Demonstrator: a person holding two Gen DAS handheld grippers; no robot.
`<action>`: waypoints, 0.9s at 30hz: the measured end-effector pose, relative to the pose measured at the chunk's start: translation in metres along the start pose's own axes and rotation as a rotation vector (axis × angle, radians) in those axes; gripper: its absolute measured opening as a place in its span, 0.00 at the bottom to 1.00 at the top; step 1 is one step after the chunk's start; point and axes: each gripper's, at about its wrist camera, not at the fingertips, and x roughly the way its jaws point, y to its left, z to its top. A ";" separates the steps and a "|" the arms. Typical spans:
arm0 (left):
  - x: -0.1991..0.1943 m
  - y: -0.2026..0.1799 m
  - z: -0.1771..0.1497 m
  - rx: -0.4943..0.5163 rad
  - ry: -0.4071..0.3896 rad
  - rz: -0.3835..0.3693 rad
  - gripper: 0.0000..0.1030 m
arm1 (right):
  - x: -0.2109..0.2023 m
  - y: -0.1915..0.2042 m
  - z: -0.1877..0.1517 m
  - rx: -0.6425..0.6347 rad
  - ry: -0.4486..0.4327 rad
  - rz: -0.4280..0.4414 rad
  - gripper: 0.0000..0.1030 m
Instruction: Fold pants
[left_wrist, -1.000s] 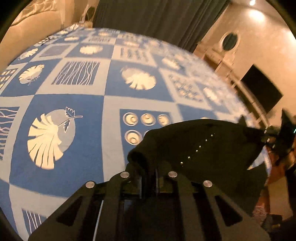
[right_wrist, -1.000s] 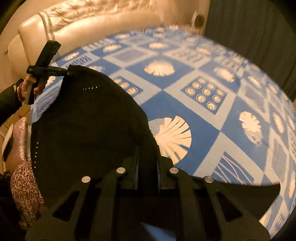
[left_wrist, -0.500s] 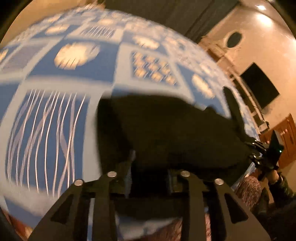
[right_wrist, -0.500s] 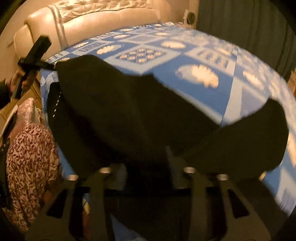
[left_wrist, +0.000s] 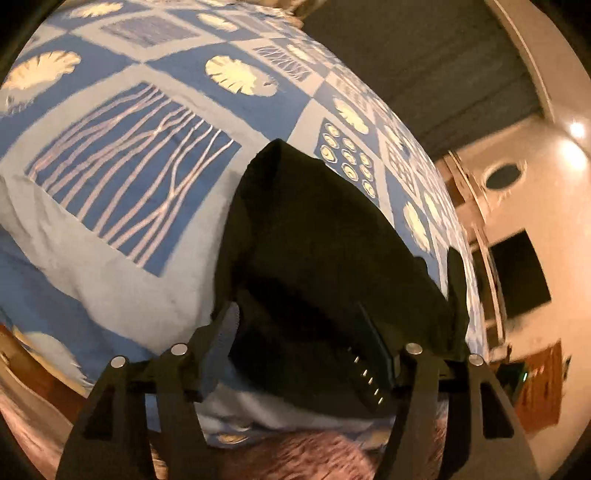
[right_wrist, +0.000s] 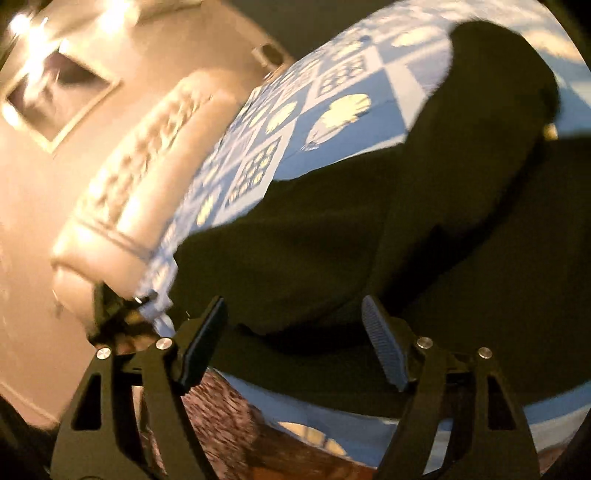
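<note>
Pants (left_wrist: 325, 258) lie on bed (left_wrist: 110, 240); left claw (left_wrist: 314, 343) and right claw (right_wrist: 295, 332) gape empty. Risk: fold springs apart, unpressed.

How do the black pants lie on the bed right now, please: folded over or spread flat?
Folded over: the black pants lie on the blue bedspread in doubled layers, one layer overlapping another. Both grippers are open, off the cloth.

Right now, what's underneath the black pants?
The black pants lie on the blue patterned bedspread, which shows all around them. Whether anything else sits beneath the cloth is hidden. Both claws are open, off the fabric.
</note>
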 end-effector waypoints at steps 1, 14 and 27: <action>0.005 -0.001 0.000 -0.017 0.001 0.013 0.62 | -0.001 -0.003 -0.002 0.028 -0.014 0.009 0.73; -0.018 -0.020 -0.002 -0.196 -0.130 0.016 0.68 | -0.006 -0.012 -0.013 0.081 -0.056 0.017 0.79; 0.028 -0.015 0.007 -0.241 -0.121 0.059 0.31 | -0.010 -0.016 -0.014 0.103 -0.072 0.008 0.79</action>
